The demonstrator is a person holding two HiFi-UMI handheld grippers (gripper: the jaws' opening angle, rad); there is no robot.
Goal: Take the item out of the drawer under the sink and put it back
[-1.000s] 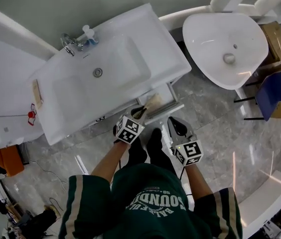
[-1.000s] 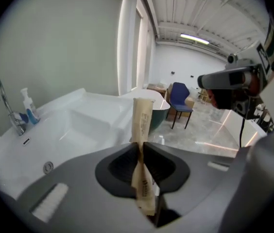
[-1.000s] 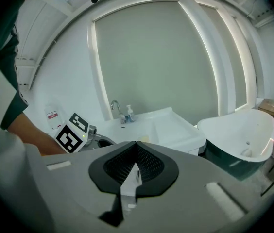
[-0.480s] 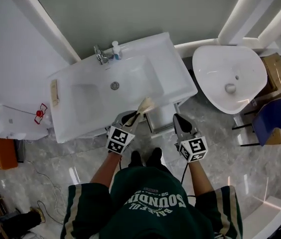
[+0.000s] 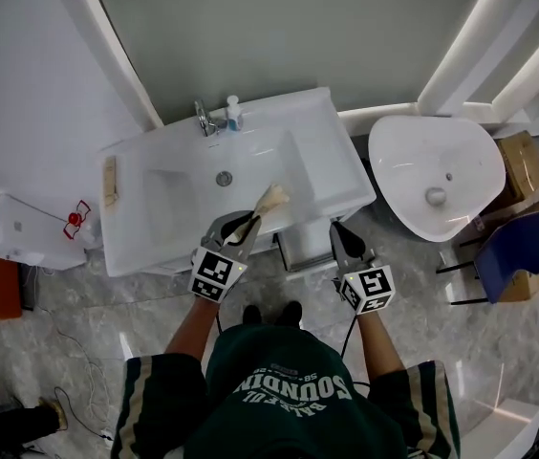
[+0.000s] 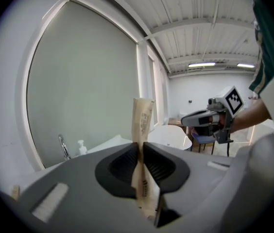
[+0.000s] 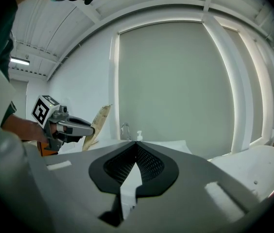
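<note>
Dark green T-shirt with pale lettering across the chest; sleeves banded with cream stripes; left gripper and right gripper both grey, with black ribbed pads; each bears a black-and-white marker cube.

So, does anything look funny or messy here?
The drawer under the sink hangs open, and the left gripper pinches a beige packet up over the sink's front edge. Nothing spilled or broken shows.
</note>
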